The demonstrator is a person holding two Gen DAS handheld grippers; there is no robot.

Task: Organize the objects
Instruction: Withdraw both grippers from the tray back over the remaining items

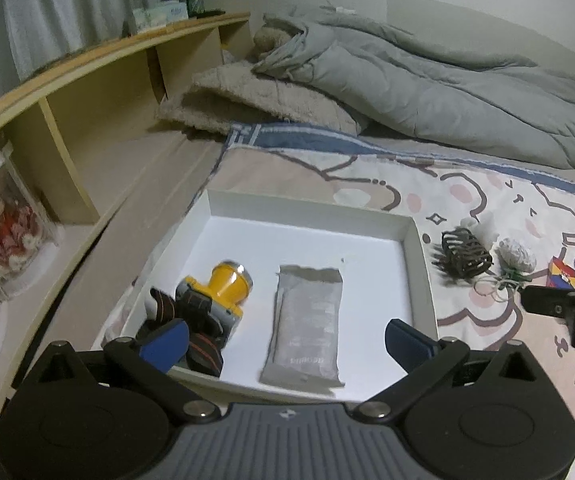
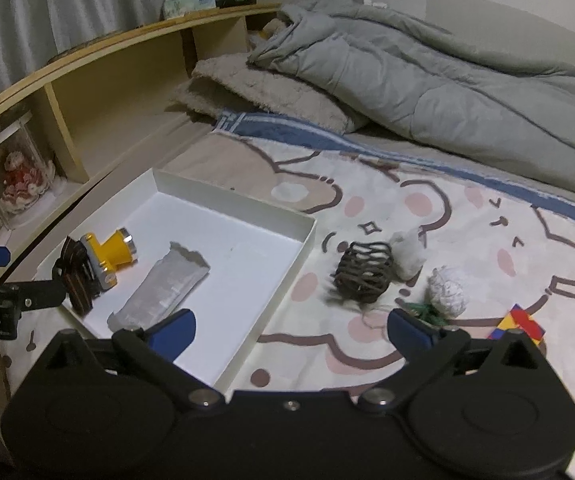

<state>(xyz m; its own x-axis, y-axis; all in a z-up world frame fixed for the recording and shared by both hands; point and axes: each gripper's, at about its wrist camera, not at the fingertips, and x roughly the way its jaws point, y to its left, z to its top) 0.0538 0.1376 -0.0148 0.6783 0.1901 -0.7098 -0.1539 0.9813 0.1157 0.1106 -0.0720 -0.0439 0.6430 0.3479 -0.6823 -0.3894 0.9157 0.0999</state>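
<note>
At far left of the right wrist view sits the white box (image 2: 191,240) on the cartoon bedspread (image 2: 467,216); inside it, yellow headlamp (image 2: 111,252) at the left, grey foil pouch (image 2: 163,292) just right of it, the right half of the floor bare. My left gripper (image 1: 285,338) hangs over the box's near edge, jaws spread wide, nothing between them. Right of the box, on the spread: dark lattice ball (image 2: 363,272), then a pale tuft (image 2: 407,254) touching it behind, then the white paper ball (image 2: 447,290) with green wire at its base, and at lower right a colourful small box (image 2: 517,322). My right gripper (image 2: 289,330) is also fully open and empty, pointing between the box wall and the lattice ball.

Judgement: two items stowed, about four left outside. Next move likely calls for shifting right, straddling the lattice ball, closing gently: it looks light and springy.
</note>
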